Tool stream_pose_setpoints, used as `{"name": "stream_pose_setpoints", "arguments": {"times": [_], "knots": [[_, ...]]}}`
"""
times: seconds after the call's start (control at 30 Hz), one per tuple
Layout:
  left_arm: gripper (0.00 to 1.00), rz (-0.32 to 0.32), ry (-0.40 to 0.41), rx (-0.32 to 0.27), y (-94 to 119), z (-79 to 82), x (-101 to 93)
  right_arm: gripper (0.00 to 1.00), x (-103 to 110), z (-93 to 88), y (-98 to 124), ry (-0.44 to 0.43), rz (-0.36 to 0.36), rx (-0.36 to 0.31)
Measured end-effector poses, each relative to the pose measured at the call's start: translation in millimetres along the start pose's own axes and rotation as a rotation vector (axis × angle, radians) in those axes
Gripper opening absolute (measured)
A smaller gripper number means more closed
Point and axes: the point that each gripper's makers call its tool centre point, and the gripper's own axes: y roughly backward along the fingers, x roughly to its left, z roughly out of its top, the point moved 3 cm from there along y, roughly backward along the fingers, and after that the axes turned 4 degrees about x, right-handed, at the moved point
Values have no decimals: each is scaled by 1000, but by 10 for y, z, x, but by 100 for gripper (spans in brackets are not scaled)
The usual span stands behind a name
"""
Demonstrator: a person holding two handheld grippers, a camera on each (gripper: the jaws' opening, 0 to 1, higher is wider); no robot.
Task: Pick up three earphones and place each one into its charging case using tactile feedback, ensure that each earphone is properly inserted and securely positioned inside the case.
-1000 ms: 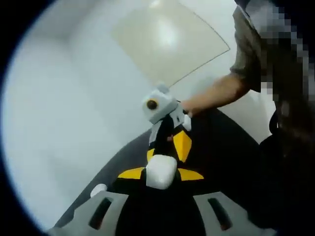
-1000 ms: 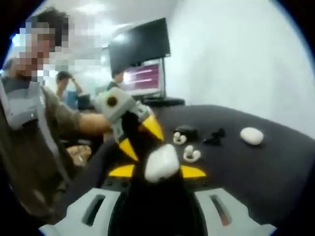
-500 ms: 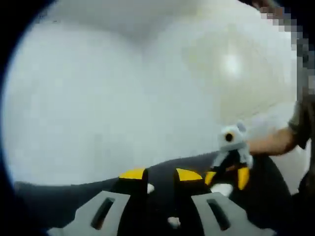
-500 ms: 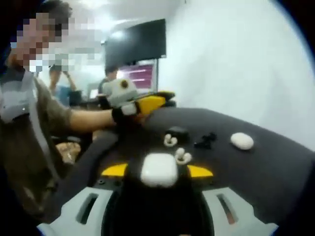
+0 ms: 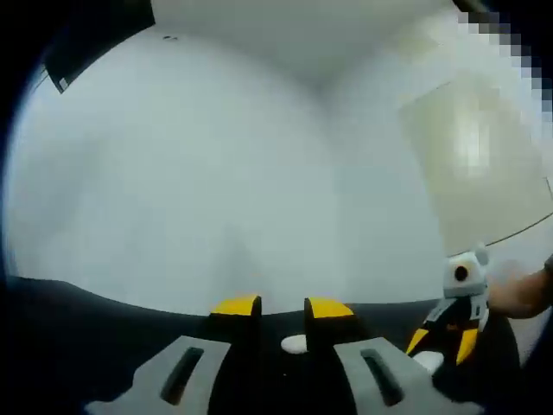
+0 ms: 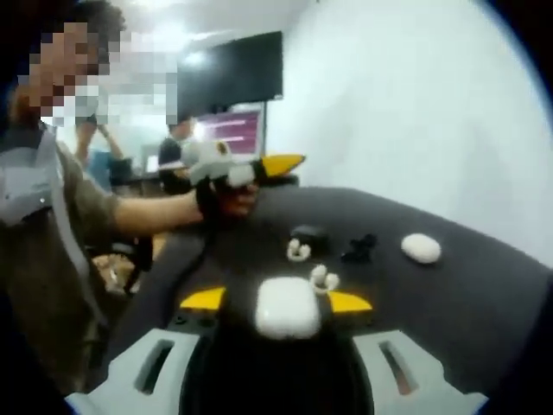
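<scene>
Yellow-tipped fingers (image 5: 235, 306) of the left gripper (image 5: 282, 308) stand a little apart in the left gripper view, above the black table (image 5: 78, 337), with a small white object (image 5: 294, 344) on the surface between them; the right gripper (image 5: 442, 341) shows at the right edge. Moving to the right gripper view, the right gripper's (image 6: 276, 301) tips pinch a white charging case (image 6: 287, 308). Beyond lie white earphones (image 6: 298, 251), a black case (image 6: 308, 233), black earphones (image 6: 359, 249) and another white case (image 6: 421, 247). A hand (image 6: 223, 201) holds the left gripper (image 6: 259, 166) above the table's far side.

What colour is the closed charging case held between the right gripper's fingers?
White: the smooth rounded charging case shows best in the right gripper view, against the black table.
</scene>
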Motion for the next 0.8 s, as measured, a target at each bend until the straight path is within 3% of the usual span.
{"name": "stream_pose_setpoints", "arguments": {"times": [0.1,0.17,0.2,0.33,0.53,0.8], "knots": [[15,4,9,0,-10,-2,12,39,-49,-48,-15,-1,-26,27],[15,-3,15,11,-15,-22,-2,36,-84,-152,-45,40,-48,103],[15,-8,9,13,-22,-26,-14,36,-68,-102,-54,14,-39,61],[17,-37,-20,23,-49,-43,-76,34,-76,-111,-40,2,-44,82],[17,-45,-23,19,-40,-31,-86,33,-62,-93,-13,45,-92,90],[16,-6,-12,2,-24,-6,18,33,-5,-41,37,149,-169,90]]}}
